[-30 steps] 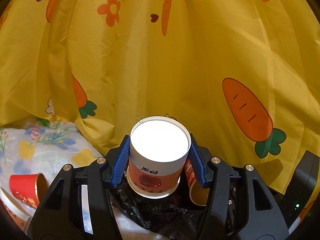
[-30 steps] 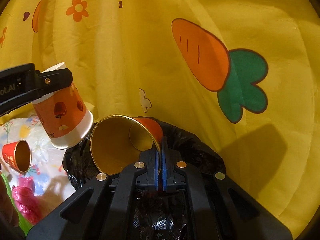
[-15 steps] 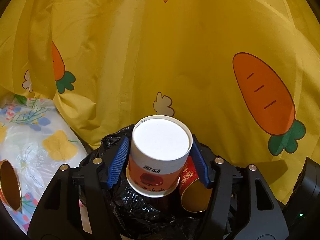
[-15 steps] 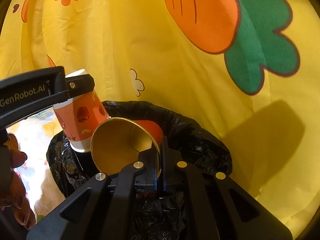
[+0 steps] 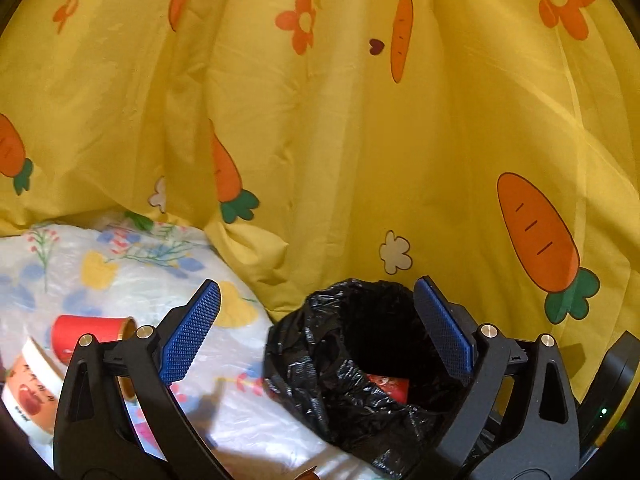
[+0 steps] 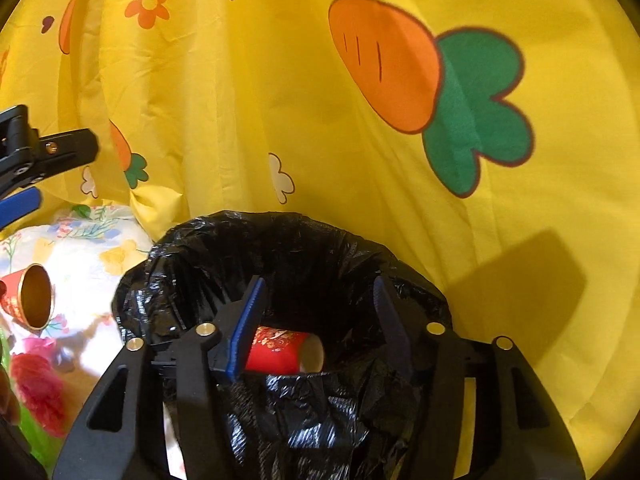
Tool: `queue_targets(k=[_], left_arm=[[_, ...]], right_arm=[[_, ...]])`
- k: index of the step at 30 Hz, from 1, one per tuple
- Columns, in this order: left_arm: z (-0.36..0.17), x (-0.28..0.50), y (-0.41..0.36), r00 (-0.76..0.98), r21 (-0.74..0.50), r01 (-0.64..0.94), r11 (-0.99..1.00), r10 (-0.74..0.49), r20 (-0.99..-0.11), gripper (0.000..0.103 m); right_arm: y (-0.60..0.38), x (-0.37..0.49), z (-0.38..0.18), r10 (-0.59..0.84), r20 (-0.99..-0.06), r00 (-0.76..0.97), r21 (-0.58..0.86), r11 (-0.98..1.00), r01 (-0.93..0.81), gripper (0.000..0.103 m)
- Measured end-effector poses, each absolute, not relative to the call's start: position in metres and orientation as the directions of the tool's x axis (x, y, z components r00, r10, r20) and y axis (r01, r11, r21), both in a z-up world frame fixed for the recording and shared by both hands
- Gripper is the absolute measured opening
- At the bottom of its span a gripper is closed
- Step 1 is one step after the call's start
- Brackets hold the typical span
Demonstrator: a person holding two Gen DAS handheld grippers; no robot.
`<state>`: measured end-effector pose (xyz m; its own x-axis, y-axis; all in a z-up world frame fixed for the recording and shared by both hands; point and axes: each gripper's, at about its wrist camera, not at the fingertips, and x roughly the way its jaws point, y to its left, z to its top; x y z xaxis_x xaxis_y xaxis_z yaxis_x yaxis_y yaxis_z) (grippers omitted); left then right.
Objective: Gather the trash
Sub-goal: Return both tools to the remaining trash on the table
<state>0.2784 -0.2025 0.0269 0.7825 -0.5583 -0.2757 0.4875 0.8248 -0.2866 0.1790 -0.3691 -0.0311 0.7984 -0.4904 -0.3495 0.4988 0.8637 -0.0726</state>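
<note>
A bin lined with a black trash bag stands by the yellow carrot-print cloth. A red paper cup lies on its side inside it; a part of it shows in the left wrist view. My left gripper is open and empty, above the bag's left rim. My right gripper is open and empty over the bag's mouth. Another red cup lies on the floral sheet to the left. An orange and white cup lies beside it.
The yellow carrot-print cloth hangs close behind the bin. A white floral plastic sheet covers the surface at left. Something pink and green lies at the lower left of the right wrist view.
Both grippers have opened. The white-topped cup has left my left gripper and the gold-lined red cup has dropped from my right gripper into the bag. My left gripper has shifted left.
</note>
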Motion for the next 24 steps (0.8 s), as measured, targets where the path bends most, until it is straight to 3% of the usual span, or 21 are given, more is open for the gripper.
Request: queue_targets(k=[3, 7, 24], left_arm=[[0.036, 0.255, -0.174, 0.839, -0.245, 0.421, 0.874, -0.477, -0.26, 0.097], [0.042, 0.221, -0.135, 0.892, -0.2, 0.323, 0.925, -0.368, -0.262, 0.097], [0.014, 0.106, 0.034, 0.949, -0.101, -0.143, 0.985, 0.108, -0.296, 0.097]], right_arm=[[-0.356, 0.164, -0.025, -0.473, -0.314, 0.823, -0.046, 0.874, 0.484, 0.077], [-0.332, 0.144, -0.018, -0.416, -0.278, 0.866, -0.017, 0.904, 0.428, 0.086], [-0.221, 0.098, -0.015, -0.074, -0.258, 0.963, 0.014, 0.997, 0.08, 0.087]])
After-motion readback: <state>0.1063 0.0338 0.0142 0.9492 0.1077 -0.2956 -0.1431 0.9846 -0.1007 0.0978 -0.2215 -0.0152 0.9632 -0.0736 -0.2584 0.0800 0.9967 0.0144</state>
